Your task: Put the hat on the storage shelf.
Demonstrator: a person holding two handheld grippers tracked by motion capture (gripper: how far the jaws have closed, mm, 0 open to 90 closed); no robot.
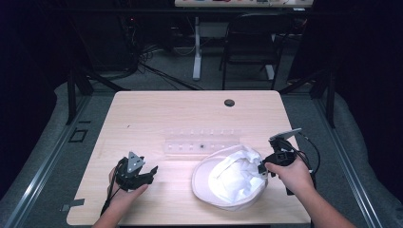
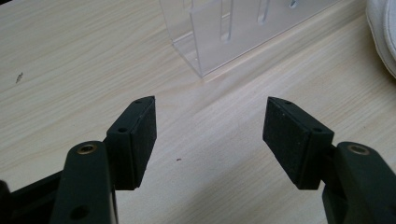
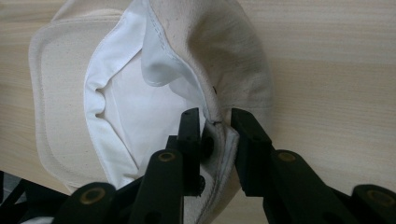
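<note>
Right gripper view: claw (image 3: 217,122) (clamped) on cap (image 3: 154,88)

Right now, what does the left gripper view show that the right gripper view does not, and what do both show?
Left gripper view: the left claw, open above bare wood, and a clear plastic rack beyond it. Right gripper view: the right claw pinching the hat's rim, with its white lining facing up. Both: the pale hat and the wooden table.

Dim room — grey floor (image 1: 43,156), black chair (image 1: 247,42) beyond the wooden table (image 1: 166,109).
</note>
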